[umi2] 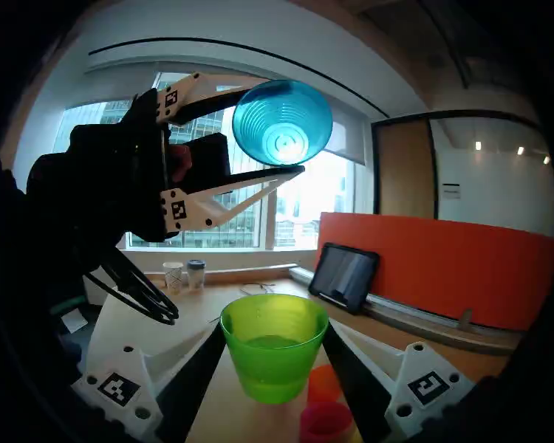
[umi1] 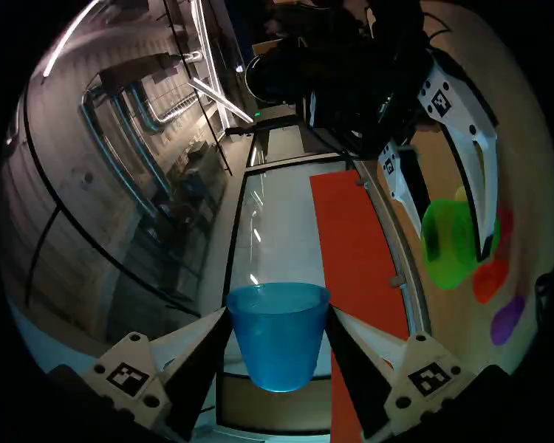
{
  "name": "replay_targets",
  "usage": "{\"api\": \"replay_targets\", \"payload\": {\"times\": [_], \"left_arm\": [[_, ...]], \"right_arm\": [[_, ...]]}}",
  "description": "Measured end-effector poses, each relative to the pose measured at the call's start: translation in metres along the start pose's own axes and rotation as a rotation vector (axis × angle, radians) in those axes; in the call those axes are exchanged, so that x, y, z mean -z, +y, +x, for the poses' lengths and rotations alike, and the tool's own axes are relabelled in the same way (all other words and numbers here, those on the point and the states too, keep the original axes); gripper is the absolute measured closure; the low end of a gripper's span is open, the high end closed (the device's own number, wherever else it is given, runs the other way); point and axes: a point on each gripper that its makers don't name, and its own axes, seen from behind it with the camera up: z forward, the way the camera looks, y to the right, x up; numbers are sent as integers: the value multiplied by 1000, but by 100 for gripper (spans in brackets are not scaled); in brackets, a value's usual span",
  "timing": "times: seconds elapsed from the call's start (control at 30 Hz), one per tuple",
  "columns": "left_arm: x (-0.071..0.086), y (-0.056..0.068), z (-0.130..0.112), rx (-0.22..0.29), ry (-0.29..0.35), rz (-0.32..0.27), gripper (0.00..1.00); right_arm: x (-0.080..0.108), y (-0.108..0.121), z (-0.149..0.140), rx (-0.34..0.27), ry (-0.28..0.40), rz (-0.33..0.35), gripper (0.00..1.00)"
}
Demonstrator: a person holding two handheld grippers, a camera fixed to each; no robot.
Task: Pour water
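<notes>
Cups gripped two, blue cup (umi1: 278,336), green cup (umi2: 274,354)

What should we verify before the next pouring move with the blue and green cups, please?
1. Left gripper grip on blue cup: ok, both fingers press its sides.
2. Right gripper grip on green cup: ok, clamped on both sides.
3. Green cup upright: ok, its water sits level.
4. Room in green cup: ok, water lies well below the rim.
5. Blue cup's mouth over green cup: cannot tell; its base faces the right gripper view.
6. Blue cup's contents: cannot tell.
</notes>
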Motion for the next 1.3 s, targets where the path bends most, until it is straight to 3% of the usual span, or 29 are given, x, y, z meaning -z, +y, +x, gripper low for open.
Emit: {"api": "replay_targets", "payload": {"times": [0.3,0.6,1.3], "left_arm": [[-1,-1,-10,217,-11,-21,14],[0,7,-26,474,-39,-46,14],[5,16,-47,923,-106,-72,14]], "right_arm": [[2,3,2,-3,6,-7,10],[4,4,5,-8,13,-13,10],[6,8,10,-12,33,-28,10]]}}
